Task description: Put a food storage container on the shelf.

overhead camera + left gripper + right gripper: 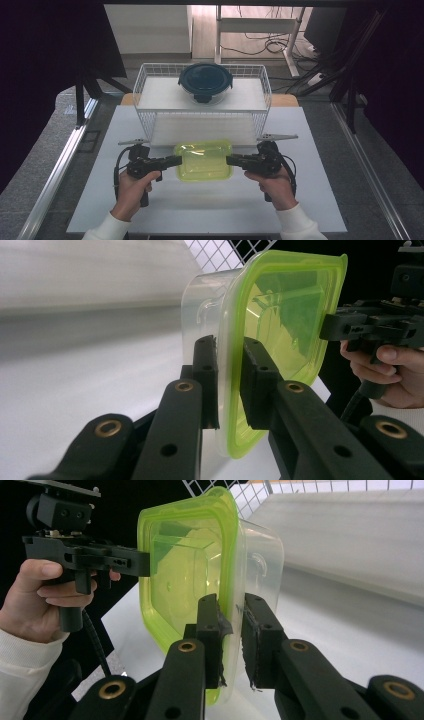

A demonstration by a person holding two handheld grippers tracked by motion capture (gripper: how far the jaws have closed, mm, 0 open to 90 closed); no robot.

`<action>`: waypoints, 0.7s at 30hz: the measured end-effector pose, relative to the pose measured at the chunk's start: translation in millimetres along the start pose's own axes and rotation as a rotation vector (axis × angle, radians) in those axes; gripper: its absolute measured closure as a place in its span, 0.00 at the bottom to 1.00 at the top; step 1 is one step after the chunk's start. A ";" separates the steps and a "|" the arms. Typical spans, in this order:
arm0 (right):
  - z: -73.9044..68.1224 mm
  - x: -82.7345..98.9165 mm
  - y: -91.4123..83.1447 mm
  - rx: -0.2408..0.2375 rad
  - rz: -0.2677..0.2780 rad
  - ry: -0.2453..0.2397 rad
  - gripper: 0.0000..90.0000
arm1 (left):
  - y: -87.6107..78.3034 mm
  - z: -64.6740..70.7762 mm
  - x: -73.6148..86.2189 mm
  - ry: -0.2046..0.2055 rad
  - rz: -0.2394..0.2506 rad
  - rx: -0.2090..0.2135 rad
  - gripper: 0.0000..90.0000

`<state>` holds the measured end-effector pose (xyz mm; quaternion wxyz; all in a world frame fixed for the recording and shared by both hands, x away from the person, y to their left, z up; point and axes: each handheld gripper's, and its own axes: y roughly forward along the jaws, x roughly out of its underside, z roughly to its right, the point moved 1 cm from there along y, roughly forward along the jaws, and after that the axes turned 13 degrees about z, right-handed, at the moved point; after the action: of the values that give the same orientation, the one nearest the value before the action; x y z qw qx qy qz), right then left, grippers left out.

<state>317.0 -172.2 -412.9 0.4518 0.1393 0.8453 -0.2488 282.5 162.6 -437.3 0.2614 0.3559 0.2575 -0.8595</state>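
Observation:
A clear rectangular container with a yellow-green lid (203,160) is held level over the white table (210,210), between my two grippers. My left gripper (176,161) is shut on the left rim of the container (285,315), one jaw on the lid and one under the rim. My right gripper (231,160) is shut on the opposite rim of the container (185,570) in the same way. The left gripper view has its own jaws (230,380) on the lid edge and the right gripper (327,326) at the far edge. The right gripper view has its own jaws (231,630) and the left gripper (145,562).
Just behind the container stands a white wire basket (145,82) with a white floor. A round container with a dark blue clip lid (205,82) sits in it at the back. Dark curtains flank the table, and a metal rail (60,165) runs along its left.

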 end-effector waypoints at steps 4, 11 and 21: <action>-3.0 -6.2 -2.8 -0.002 0.014 -0.012 0.87 | -1.2 3.7 -6.8 0.011 0.001 0.007 0.88; -8.4 -15.2 -3.9 -0.006 0.028 -0.027 0.87 | -4.3 7.8 -16.7 0.022 0.007 0.010 0.88; -13.4 -26.1 -1.5 -0.013 0.037 -0.051 0.87 | -8.5 8.8 -26.3 0.031 0.020 0.013 0.88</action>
<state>321.5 -166.4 -384.4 0.4787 0.1457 0.8324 -0.2383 288.9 170.3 -410.1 0.2638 0.3735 0.2523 -0.8528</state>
